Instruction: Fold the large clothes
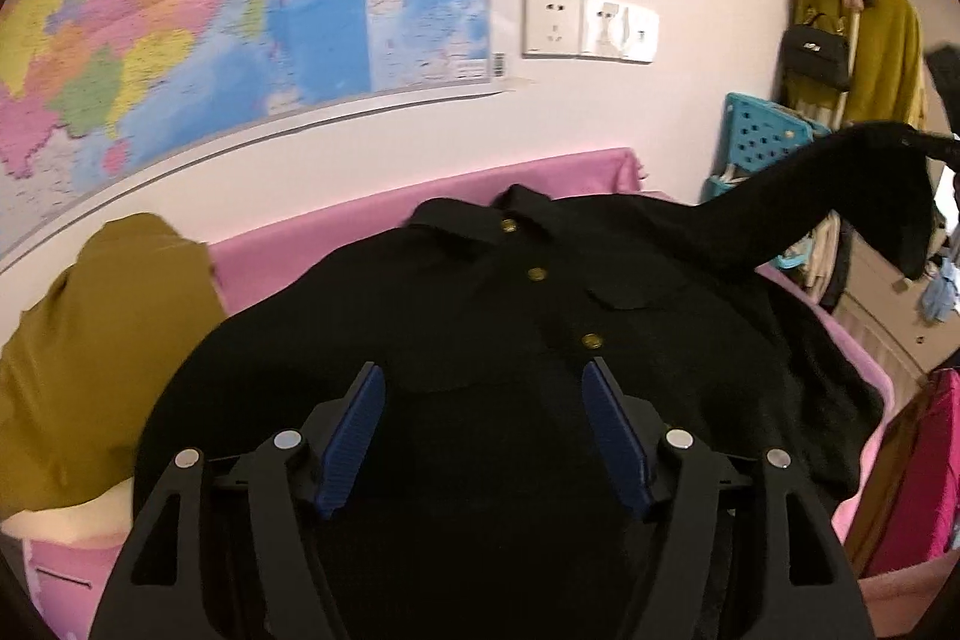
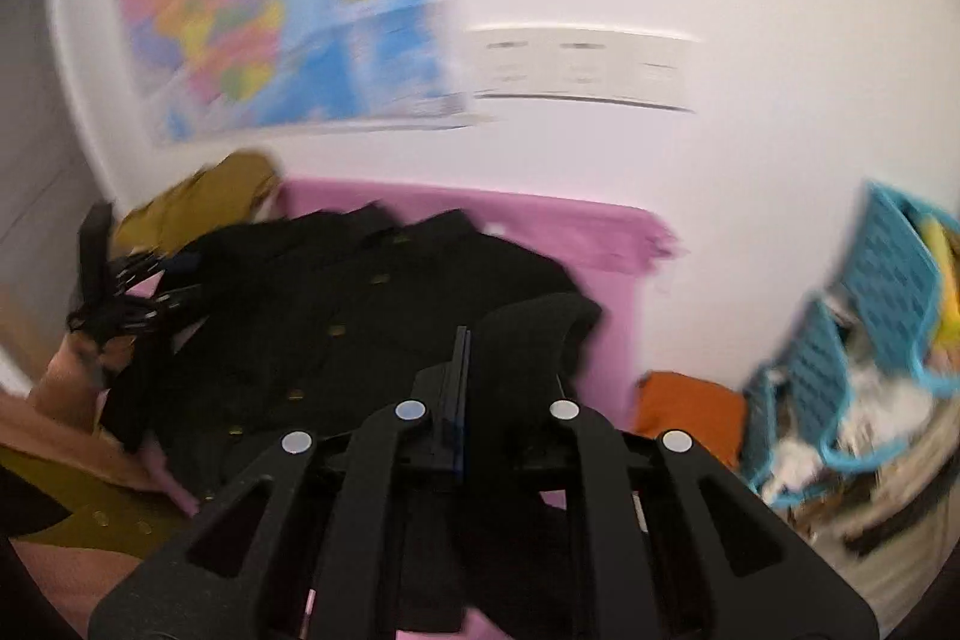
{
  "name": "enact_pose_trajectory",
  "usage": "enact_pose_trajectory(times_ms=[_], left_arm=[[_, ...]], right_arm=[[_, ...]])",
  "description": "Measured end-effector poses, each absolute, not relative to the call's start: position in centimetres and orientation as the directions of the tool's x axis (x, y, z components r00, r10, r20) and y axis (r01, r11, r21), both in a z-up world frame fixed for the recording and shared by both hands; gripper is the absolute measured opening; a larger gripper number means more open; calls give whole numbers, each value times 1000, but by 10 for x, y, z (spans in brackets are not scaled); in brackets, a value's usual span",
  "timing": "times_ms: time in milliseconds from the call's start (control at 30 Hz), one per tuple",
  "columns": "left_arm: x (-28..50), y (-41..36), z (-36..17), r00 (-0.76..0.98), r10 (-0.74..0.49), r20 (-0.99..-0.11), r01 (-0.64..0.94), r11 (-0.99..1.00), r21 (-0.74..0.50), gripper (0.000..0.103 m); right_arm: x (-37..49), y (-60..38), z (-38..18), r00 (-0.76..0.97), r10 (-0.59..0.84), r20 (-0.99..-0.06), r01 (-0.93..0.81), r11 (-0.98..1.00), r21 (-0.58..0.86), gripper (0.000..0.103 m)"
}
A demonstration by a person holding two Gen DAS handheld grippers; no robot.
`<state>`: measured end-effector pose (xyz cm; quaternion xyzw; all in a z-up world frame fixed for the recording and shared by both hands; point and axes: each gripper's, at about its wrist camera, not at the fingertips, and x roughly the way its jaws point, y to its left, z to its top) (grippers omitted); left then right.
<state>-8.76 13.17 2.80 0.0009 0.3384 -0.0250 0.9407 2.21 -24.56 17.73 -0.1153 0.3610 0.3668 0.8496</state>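
- On my far left, an olive garment (image 1: 90, 340) lies bunched on the pink cover (image 1: 264, 256).
- My left gripper (image 1: 483, 436) hovers over the black shirt (image 1: 480, 316), jaws wide apart, nothing between them.
- To the right, my right gripper (image 2: 459, 388) is pinched closed on the shirt's lifted black sleeve (image 1: 798, 196).

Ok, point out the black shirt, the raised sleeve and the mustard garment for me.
black shirt (image 1: 480, 316): left wrist view, on its buttoned front.
raised sleeve (image 1: 798, 202): left wrist view, on its lifted middle stretch.
mustard garment (image 1: 90, 340): left wrist view, on its broad folded face.
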Motion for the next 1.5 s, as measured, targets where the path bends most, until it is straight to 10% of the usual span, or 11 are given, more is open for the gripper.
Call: enact_pose_trajectory(times_ms=[367, 500, 800, 967, 1067, 1500], left_arm=[[-85, 139, 25, 761, -143, -633, 100, 990, -103, 71], [-84, 136, 16, 733, -188, -654, 131, 982, -136, 72], [-72, 82, -2, 677, -246, -694, 296, 954, -50, 78], [-52, 84, -10, 652, -260, -713, 279, 956, -94, 78], [-54, 91, -9, 660, -264, -703, 261, 959, -115, 78], [-107, 164, 12, 742, -332, -582, 189, 937, -293, 84]], right_arm=[[54, -39, 80, 132, 606, -784, -816, 515, 261, 13], [74, -36, 57, 115, 633, -765, -748, 562, 353, 57], [53, -149, 24, 158, 700, -696, -618, 620, 483, 70], [19, -166, -19, 85, 725, -683, -585, 591, 555, 54], [6, -154, -11, 88, 782, -618, -637, 521, 568, 4], [13, -3, 68, -22, 846, -533, -795, 309, 523, 17]])
